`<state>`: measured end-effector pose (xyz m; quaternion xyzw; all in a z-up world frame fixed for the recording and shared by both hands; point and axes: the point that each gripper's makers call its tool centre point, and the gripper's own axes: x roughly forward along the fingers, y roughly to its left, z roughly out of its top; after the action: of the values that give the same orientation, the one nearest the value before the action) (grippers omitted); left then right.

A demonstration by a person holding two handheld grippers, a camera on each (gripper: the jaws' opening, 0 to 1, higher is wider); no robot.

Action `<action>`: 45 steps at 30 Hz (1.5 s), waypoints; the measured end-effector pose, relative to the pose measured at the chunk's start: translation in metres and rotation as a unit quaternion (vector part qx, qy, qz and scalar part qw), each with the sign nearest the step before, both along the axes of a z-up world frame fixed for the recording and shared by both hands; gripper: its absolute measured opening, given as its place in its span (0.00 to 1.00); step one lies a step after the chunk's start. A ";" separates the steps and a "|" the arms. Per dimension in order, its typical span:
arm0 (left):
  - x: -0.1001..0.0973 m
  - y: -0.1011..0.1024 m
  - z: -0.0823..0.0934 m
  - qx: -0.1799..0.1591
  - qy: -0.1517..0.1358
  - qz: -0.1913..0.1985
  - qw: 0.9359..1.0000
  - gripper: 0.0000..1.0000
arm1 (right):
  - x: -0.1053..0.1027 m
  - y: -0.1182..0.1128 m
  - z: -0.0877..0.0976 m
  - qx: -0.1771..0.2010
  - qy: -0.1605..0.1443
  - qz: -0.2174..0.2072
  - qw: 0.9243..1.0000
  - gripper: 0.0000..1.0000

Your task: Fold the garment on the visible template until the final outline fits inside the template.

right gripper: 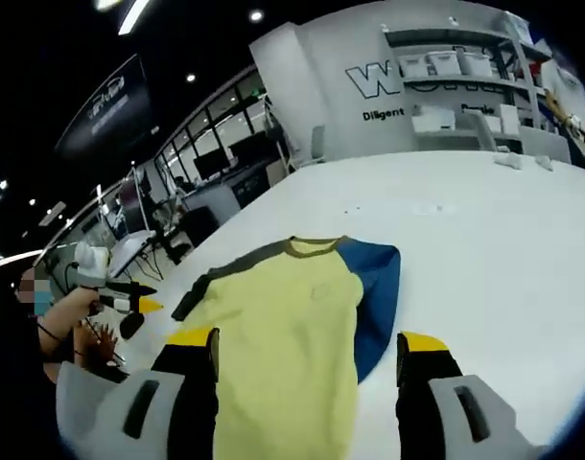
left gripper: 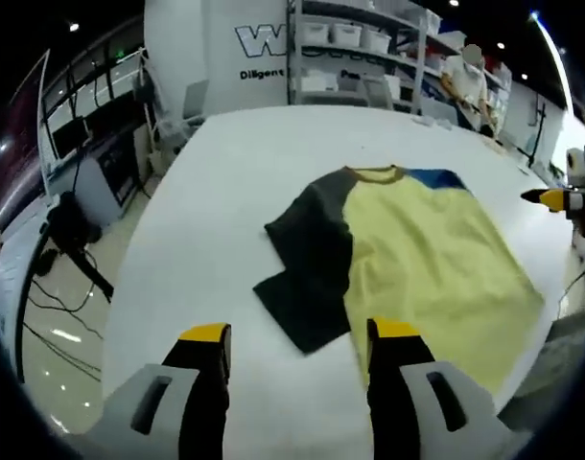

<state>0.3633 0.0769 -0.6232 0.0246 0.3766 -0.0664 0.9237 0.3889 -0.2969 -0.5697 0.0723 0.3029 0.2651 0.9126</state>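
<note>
Well, in the left gripper view the left tongs (left gripper: 300, 347) gape empty, the shirt (left gripper: 408, 259) flat on the bench (left gripper: 206, 220) toward one o'clock, dark sleeve nearest, while in the right gripper view the right tongs (right gripper: 310, 353) hover open over its hem, collar at twelve.

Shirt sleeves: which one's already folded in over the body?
The blue sleeve: in the right gripper view it lies folded onto the yellow shirt body. The dark grey sleeve is spread flat on the white table.
</note>
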 end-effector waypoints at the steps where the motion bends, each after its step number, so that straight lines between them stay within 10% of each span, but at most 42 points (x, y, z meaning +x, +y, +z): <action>1: 0.003 0.001 -0.004 0.000 0.003 0.005 1.000 0.49 | 0.005 -0.002 -0.003 0.000 0.001 -0.004 1.000 0.73; 22: 0.035 -0.017 -0.043 -0.083 0.039 0.070 0.993 0.32 | 0.070 -0.032 -0.062 -0.020 0.037 -0.051 0.998 0.50; 45: 0.041 -0.014 -0.048 -0.022 0.041 0.092 0.995 0.00 | 0.071 -0.027 -0.101 -0.114 0.045 -0.024 0.992 0.14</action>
<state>0.4043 0.0628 -0.6710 -0.0332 0.4133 0.0096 0.9099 0.4595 -0.3240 -0.6710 -0.0127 0.3699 0.2031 0.9065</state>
